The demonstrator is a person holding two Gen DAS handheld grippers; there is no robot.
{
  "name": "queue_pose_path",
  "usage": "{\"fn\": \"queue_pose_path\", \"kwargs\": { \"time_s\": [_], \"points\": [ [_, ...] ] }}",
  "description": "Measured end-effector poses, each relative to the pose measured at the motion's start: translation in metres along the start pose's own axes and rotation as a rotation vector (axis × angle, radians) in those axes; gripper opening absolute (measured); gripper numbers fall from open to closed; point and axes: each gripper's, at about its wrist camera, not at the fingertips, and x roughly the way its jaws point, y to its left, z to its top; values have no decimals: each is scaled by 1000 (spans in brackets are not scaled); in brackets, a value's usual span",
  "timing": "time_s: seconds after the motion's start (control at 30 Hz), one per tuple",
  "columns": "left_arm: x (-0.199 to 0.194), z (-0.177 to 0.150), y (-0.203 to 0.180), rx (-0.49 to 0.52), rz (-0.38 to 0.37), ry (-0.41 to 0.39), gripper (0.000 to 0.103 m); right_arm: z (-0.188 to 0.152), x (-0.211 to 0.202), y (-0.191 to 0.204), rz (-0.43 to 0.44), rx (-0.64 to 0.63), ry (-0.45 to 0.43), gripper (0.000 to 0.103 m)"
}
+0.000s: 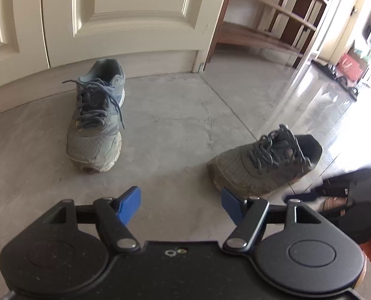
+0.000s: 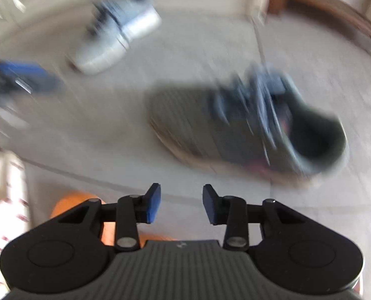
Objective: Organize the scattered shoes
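Two worn grey sneakers lie apart on the grey floor. One sneaker [image 1: 96, 117] stands near the door, toe toward me; it also shows blurred in the right wrist view [image 2: 115, 32]. The other sneaker [image 1: 265, 165] lies to the right, toe pointing left, and fills the middle right of the blurred right wrist view [image 2: 248, 130]. My left gripper [image 1: 181, 206] is open and empty above the floor between the shoes. My right gripper [image 2: 181, 203] is open and empty, just short of the darker sneaker. The left gripper also shows at the left edge of the right wrist view [image 2: 23, 77].
A cream panelled door [image 1: 110, 12] closes the back. A wooden shoe rack [image 1: 273, 17] with bare shelves stands at the back right. More shoes [image 1: 340, 77] line the far right wall. A person's patterned clothing [image 2: 3, 200] and an orange thing [image 2: 70, 202] show low left.
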Motion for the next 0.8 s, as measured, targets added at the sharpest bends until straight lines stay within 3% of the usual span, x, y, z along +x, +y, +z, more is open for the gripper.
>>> {"fn": "queue_pose_path", "kwargs": {
  "time_s": [0.1, 0.17, 0.3, 0.4, 0.57, 0.7, 0.8],
  "points": [
    [-28, 15, -13, 66, 77, 2, 73, 37, 8, 11, 49, 11, -107, 42],
    [-45, 22, -19, 93, 136, 4, 78, 59, 28, 12, 33, 37, -105, 42],
    [-77, 34, -31, 119, 256, 94, 83, 79, 66, 6, 3, 127, -47, 42],
    [-81, 41, -38, 161, 262, 110, 83, 77, 76, 5, 1, 139, -31, 42],
    [-65, 42, -32, 206, 225, 91, 83, 57, 67, 21, -61, -104, 32, 43],
    [-44, 46, -7, 220, 205, 90, 83, 28, 50, 12, -51, -154, 75, 43],
    [-26, 52, 24, 189, 187, 29, 83, 11, 44, 4, -134, -163, 172, 43]
  ]
}}
